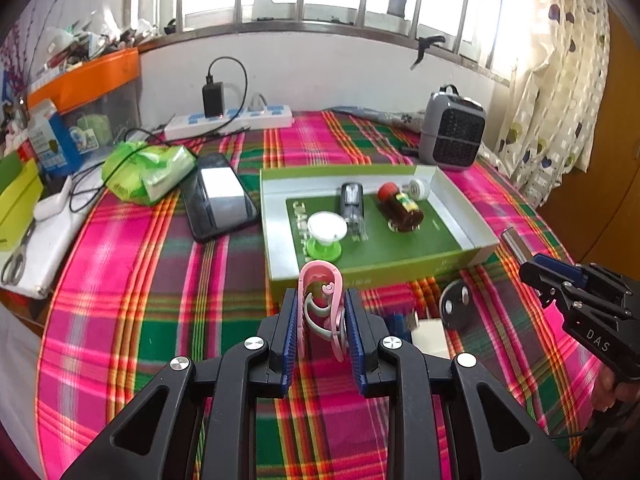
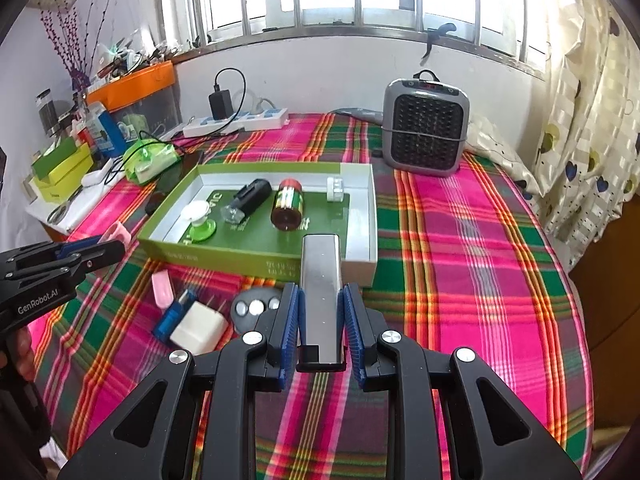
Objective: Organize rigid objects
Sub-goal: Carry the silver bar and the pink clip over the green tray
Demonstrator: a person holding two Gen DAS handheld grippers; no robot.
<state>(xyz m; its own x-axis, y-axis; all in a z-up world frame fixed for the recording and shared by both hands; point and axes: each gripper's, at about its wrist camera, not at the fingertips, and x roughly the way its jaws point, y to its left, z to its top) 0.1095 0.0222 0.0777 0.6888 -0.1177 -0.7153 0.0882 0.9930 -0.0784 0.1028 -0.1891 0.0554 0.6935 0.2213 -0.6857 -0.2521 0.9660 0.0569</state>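
Nearest the left camera, the left tool [image 1: 320,320] is clenched on a pink clip [image 1: 320,304], a thin curly plastic thing with a grey inner loop. It stands upright between the blue ribbed pads, lifted clear of the plaid cloth [image 1: 160,320] and just short of the green box [image 1: 380,276]. I'd judge the clip very light and a bit springy; squeeze it across its flat sides, as now, and not too hard, or it could flex and pop out.

The right tool [image 2: 320,320] is clamped on a silver metal bar [image 2: 322,288], smooth and shiny, pointing forward so its far end hangs over the near wall of the box. It looks stiff and heavier than the clip, and likely slippery, so a grip near its middle along the long sides seems wise; at present it is held toward its rear half.

Both tools sit low and roughly level, aimed at the box, the left one to the left of the right one. A hand [image 2: 18,350] shows under the left tool's handle.

Inside the box lie a white and green cup [image 2: 200,220], a black lighter [image 2: 246,200], a brown bottle [image 2: 287,208] on its side and a small white jar [image 2: 335,190]. On the cloth in front remain a white plug [image 2: 198,326], a blue piece [image 2: 172,316], a round black disc [image 2: 254,308] and a pink eraser-like block [image 2: 162,288].
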